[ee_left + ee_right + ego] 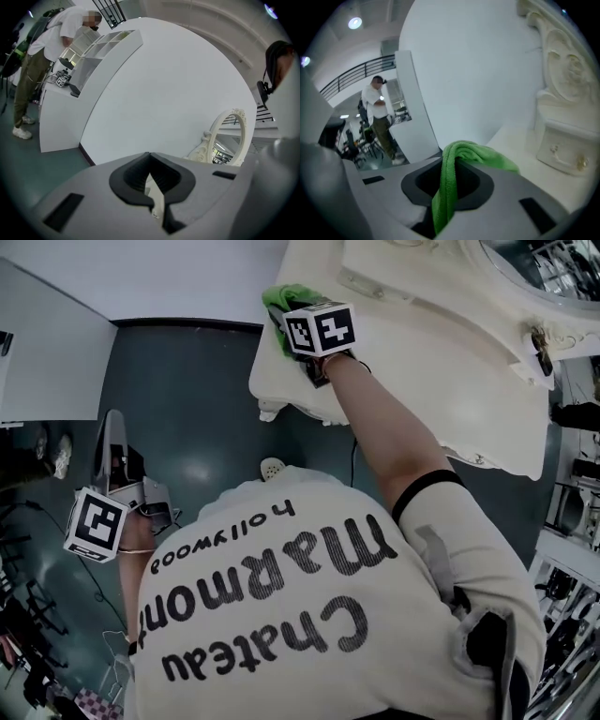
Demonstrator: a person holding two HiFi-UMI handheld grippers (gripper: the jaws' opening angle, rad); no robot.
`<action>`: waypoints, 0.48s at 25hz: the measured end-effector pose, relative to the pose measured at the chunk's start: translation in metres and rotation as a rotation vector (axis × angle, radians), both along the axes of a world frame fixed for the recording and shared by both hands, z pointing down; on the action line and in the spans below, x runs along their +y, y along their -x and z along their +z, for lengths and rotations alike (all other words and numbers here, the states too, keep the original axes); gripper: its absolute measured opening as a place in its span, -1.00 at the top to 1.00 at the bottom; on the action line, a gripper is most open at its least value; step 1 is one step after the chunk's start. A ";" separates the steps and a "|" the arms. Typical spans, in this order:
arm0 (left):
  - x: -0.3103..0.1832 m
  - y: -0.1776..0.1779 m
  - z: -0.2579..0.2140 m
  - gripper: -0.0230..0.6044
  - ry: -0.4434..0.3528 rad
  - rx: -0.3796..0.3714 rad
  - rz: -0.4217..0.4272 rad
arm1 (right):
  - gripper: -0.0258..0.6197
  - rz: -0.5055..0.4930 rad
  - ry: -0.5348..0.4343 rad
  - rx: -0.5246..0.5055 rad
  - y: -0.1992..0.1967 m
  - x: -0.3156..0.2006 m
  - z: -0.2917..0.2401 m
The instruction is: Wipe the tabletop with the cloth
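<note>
Right gripper (449, 185): fingers clamped on the green cloth (286, 298). A fold is pinched deep between them and the rest bunches forward over the tips.

- In the head view the cloth sits at the corner of the cream worktop (422, 343), on its left edge as that view shows it. The arm is stretched out to reach it.
- I cannot tell whether the cloth is pressed flat on the surface or only hovers at the edge.

Left gripper (152, 187): fingers drawn together with nothing between them. It hangs low at the person's left side over the dark floor (206, 427), well apart from the worktop, and takes no part in the work.

Step in hand, as I judge it: the start of a wipe from the corner inward.

To do it well:
- Tilt the gripper down so the loose bunch spreads and lies flat. The cloth, not the finger tips, should meet the surface.
- Keep the clamp firm, since this soft cloth could drag out under friction.
- Sweep in overlapping strokes from this corner across the open part of the top.
- Ease off near the raised drawer unit (562, 145) at the back and the ornate mirror (228, 136), where the cloth could snag on the carved edges.
</note>
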State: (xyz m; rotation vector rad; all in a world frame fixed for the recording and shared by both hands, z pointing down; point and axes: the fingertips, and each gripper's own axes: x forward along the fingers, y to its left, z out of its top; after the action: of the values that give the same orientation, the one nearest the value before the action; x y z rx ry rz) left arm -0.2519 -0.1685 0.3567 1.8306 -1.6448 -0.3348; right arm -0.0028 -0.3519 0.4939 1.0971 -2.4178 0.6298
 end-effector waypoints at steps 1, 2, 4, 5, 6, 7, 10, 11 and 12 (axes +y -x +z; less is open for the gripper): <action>0.001 0.005 0.000 0.90 0.004 -0.004 -0.016 | 0.73 -0.057 -0.008 0.063 0.010 0.003 0.009; 0.003 0.009 0.000 0.90 0.004 -0.004 -0.031 | 0.73 -0.120 -0.016 0.141 0.018 0.005 0.019; 0.004 0.016 -0.003 0.90 -0.010 0.000 -0.045 | 0.73 -0.213 -0.015 0.268 0.030 0.009 0.036; 0.004 0.019 -0.005 0.90 -0.017 0.002 -0.048 | 0.73 -0.232 -0.011 0.301 0.033 0.010 0.041; 0.005 0.022 -0.007 0.90 -0.021 0.001 -0.052 | 0.73 -0.237 -0.008 0.316 0.035 0.010 0.044; 0.005 0.025 -0.008 0.90 -0.021 0.001 -0.057 | 0.73 -0.234 -0.004 0.319 0.036 0.009 0.044; 0.000 0.025 -0.012 0.90 -0.034 0.015 -0.046 | 0.73 -0.210 0.009 0.310 0.036 0.005 0.041; -0.002 0.023 -0.012 0.90 -0.034 0.016 -0.041 | 0.73 -0.202 0.011 0.304 0.036 0.004 0.040; -0.003 0.023 -0.011 0.90 -0.028 0.012 -0.042 | 0.73 -0.194 0.015 0.299 0.035 0.003 0.039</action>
State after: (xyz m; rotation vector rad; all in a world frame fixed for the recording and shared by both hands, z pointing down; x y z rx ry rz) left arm -0.2746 -0.1716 0.3456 1.8125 -1.6801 -0.3884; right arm -0.0378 -0.3493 0.5332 0.8677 -2.2204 0.3888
